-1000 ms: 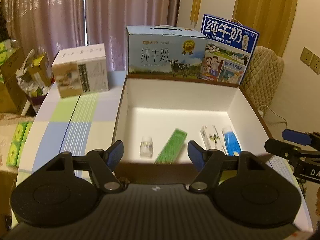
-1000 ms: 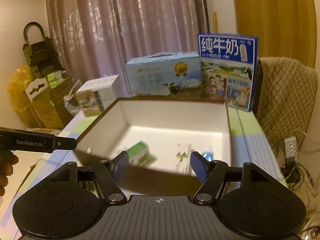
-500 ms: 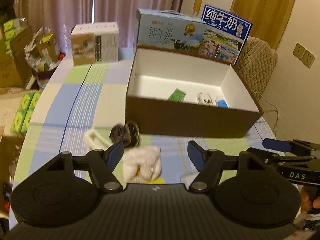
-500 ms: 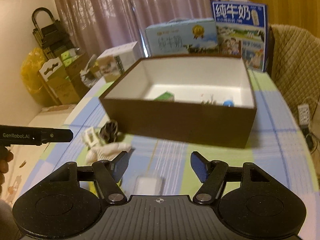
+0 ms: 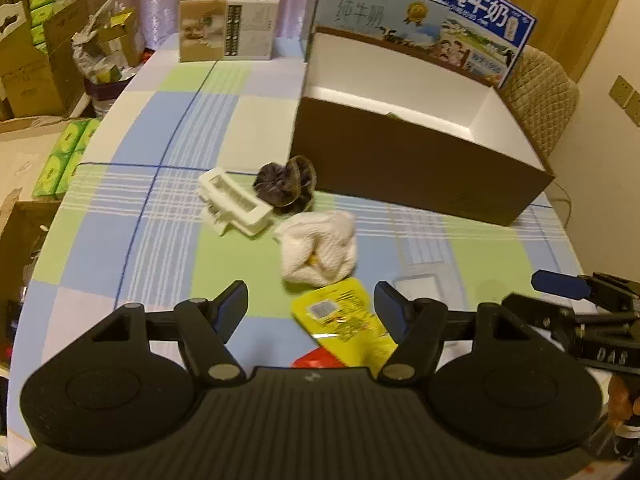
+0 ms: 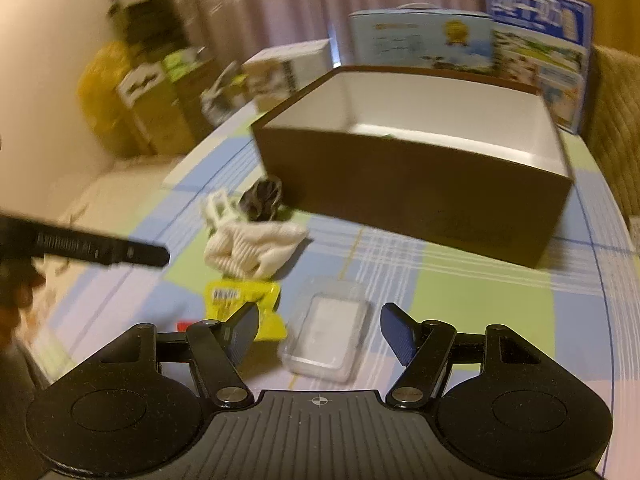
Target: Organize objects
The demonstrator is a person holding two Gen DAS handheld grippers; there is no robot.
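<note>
Both tools pulled back from box (image 5: 400,160); right tool (image 6: 318,326) open, clear case (image 6: 326,336) between fingers.

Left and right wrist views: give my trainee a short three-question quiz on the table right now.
1. True or false: the right gripper is shut on the clear plastic case.
2. Which item lies closest to the brown box? A) yellow packet B) dark hair tie C) clear plastic case
3. Fill in: the white cloth lies between the white comb-like piece and the ____ packet.

Key: 1 false, both that and the left gripper are open and empty; 2 B; 3 yellow.
</note>
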